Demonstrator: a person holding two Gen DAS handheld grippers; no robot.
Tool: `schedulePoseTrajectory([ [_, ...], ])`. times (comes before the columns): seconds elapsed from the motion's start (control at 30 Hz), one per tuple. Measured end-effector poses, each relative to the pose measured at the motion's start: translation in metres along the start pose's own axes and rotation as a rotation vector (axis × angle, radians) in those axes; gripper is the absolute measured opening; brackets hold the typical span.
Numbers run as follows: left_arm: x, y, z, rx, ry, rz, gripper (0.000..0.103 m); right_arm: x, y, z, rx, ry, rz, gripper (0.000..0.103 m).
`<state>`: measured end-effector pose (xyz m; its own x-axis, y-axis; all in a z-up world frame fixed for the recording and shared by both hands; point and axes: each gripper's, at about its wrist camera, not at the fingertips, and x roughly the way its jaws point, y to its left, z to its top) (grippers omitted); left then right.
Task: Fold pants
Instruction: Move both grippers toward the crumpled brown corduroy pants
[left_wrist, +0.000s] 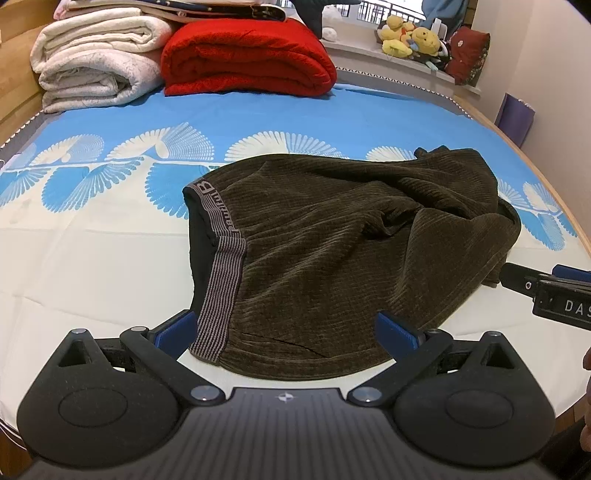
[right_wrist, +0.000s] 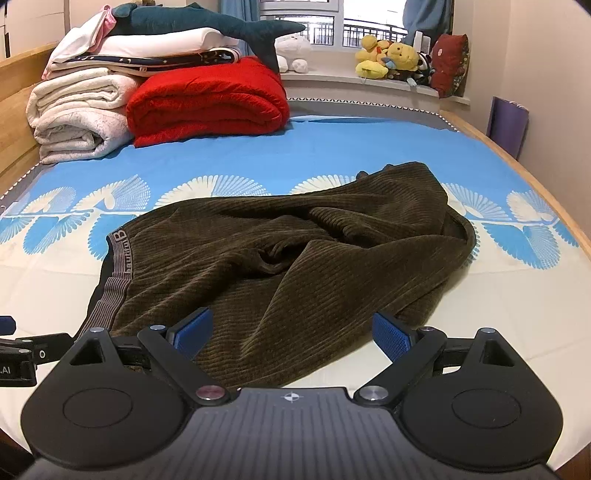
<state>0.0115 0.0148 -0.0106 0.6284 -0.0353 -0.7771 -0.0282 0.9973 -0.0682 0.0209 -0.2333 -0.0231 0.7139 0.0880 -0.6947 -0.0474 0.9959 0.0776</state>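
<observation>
Dark olive ribbed pants (left_wrist: 332, 240) lie loosely folded and wrinkled on the bed, their grey striped waistband (left_wrist: 221, 280) at the left; they also show in the right wrist view (right_wrist: 280, 258). My left gripper (left_wrist: 286, 332) is open, its blue pads either side of the pants' near edge by the waistband corner, holding nothing. My right gripper (right_wrist: 291, 334) is open over the pants' near edge further right, holding nothing. It also shows at the right edge of the left wrist view (left_wrist: 546, 288).
The bed sheet (left_wrist: 92, 258) is blue and white with a fan pattern. A red blanket (left_wrist: 247, 59) and white folded blankets (left_wrist: 96, 62) are stacked at the bed's far left. Plush toys (right_wrist: 391, 55) sit on the window sill. The bed's wooden edge (right_wrist: 535, 184) runs along the right.
</observation>
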Motion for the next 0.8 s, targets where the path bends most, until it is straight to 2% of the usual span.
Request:
schedulePoseTrajectory([
  [0.8, 0.0013, 0.0001, -0.0011, 0.008, 0.015, -0.012, 0.103, 0.0035, 0.0019, 0.0004, -0.007, 0.012, -0.015, 0.093],
])
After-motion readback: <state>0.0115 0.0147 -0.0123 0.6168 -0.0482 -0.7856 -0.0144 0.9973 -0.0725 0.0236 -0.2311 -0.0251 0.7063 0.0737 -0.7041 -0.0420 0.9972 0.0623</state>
